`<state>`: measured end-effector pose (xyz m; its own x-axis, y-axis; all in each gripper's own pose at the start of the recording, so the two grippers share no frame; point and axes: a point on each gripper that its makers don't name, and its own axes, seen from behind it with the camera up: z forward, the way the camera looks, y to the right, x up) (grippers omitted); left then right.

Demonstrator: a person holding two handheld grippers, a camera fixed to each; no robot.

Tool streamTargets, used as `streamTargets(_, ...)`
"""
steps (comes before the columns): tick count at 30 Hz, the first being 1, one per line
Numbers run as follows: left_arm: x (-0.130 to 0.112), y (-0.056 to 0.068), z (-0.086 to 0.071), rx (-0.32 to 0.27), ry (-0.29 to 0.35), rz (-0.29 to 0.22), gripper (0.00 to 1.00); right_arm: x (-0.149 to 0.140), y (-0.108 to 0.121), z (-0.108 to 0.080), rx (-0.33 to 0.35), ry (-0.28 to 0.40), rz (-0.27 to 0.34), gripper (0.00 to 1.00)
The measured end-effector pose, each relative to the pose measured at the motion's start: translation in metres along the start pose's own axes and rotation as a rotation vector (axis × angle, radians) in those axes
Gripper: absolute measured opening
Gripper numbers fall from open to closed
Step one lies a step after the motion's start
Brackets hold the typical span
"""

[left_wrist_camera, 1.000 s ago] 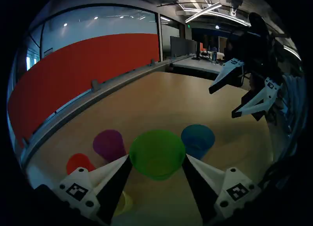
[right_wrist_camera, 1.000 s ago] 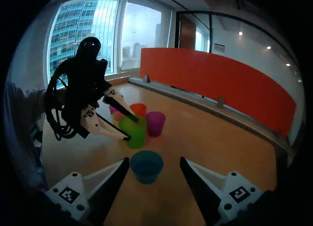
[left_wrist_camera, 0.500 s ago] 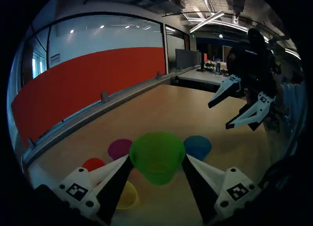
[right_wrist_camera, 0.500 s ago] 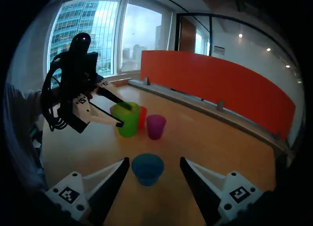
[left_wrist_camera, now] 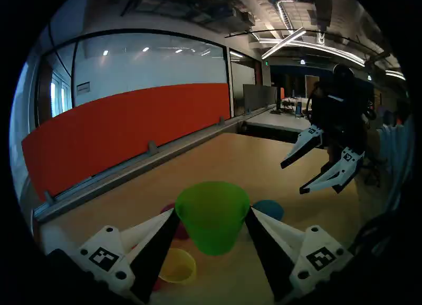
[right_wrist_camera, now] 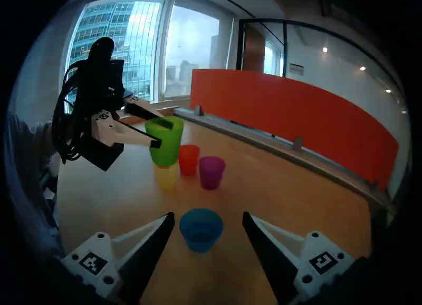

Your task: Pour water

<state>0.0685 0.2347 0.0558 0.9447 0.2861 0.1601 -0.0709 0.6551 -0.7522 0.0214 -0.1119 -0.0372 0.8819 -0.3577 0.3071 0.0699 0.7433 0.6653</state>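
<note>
Left tool (left_wrist_camera: 210,211) clamps the green cup (left_wrist_camera: 212,223) above the yellow cup (right_wrist_camera: 166,175); right tool (right_wrist_camera: 207,215), wide, faces the blue cup (right_wrist_camera: 200,230) on the desk (right_wrist_camera: 295,199).

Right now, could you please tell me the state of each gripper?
Left gripper: shut on the green cup, held in the air.
Right gripper: open, holding nothing.

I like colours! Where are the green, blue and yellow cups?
Green plastic cup (left_wrist_camera: 213,228): left gripper view, its side wall.
Blue plastic cup (right_wrist_camera: 201,244): right gripper view, its outer wall.
Yellow plastic cup (left_wrist_camera: 178,265): left gripper view, its inside.
</note>
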Motion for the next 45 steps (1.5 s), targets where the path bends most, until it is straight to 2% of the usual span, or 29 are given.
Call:
streamTargets(9, 0.018, -0.012, -0.013, 0.013, 0.075, -0.03, 0.87, -0.003, -0.003, 0.006, 0.011, -0.01, -0.003, 1.0)
streamTargets(23, 0.035, -0.03, -0.033, 0.061, 0.142, -0.032, 0.87, -0.016, -0.01, 0.024, 0.046, -0.038, -0.004, 1.0)
streamTargets(45, 0.043, -0.045, -0.061, 0.11, 0.186, -0.03, 0.87, -0.057, -0.014, 0.048, 0.073, -0.131, -0.012, 1.0)
